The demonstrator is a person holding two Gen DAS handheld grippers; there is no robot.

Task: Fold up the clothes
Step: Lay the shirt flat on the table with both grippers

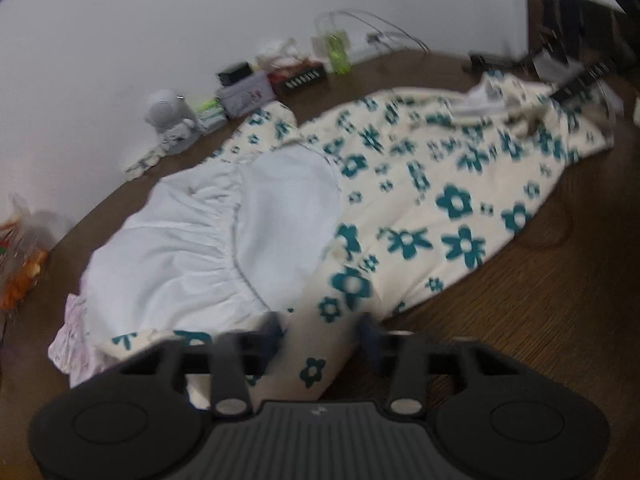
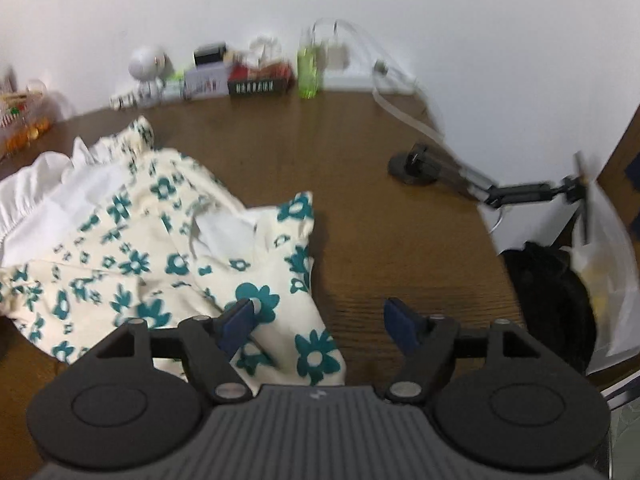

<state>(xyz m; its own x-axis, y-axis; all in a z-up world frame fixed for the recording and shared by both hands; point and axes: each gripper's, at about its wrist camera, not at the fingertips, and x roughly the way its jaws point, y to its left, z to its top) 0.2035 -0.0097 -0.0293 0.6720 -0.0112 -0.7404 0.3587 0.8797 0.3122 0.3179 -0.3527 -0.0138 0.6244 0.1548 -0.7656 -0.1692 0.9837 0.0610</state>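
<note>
Setting: brown wood table (image 2: 360, 184) against a white wall, with small clutter lined up at the back, a green bottle (image 2: 308, 74) among it, and a desk-lamp arm (image 2: 480, 184) off to our right.

Garment: we see a cream dress (image 1: 420, 200) printed with teal flowers, lying spread across the table. Its white lining (image 1: 240, 232) is turned out and showing along one side, with a gathered seam running through it.

Lie of the cloth: in the right wrist view the near part is rumpled, with loose flaps overlapping and a white patch (image 2: 224, 236) exposed among them. We see no crisp edges and no squared-off stack.

Left gripper (image 1: 322, 328): jaws apart, with a strip of flowered cloth running between them. We judge it unclenched rather than pinching, though the blur makes contact hard to read.

Right gripper (image 2: 320, 320): jaws wide apart over the dress's near corner and the bare table beside it. One finger (image 2: 238, 320) lies over the cloth; nothing is gripped.

Progress: we judge the dress unfolded or at most loosely doubled. Flaps overlap, but none reads as a finished fold.

Left to do: as we judge it, flattening the rumples, bringing the sides in and folding the length down to a compact shape.

Other clothes: a pale pink frilled piece (image 1: 72, 340) peeks out at the dress's edge; we cannot tell what it is.
</note>
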